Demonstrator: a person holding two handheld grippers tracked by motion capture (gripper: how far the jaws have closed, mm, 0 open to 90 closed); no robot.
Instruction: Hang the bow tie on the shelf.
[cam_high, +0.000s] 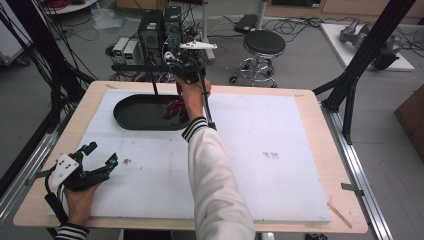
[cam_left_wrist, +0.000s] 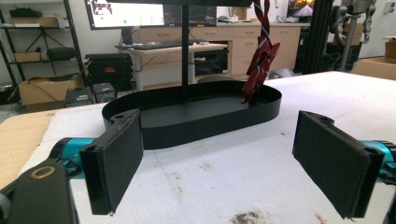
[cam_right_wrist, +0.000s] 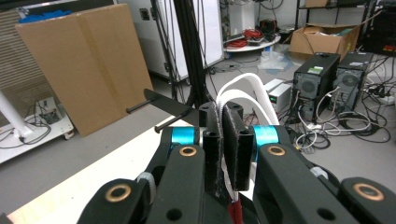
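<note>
At the upper centre of the high view, the tray (cam_high: 131, 116) is black and the rope (cam_high: 174, 108) hanging into it is dark red; in the left gripper view its twist shows red with dark strands. The sleeve cuff (cam_high: 194, 127) is striped black and white, the sleeve above it cream. The mat (cam_high: 280, 165) is white with small dark stains. The left gripper (cam_high: 100, 155), at lower left, is black with teal tips and a white plate.
</note>
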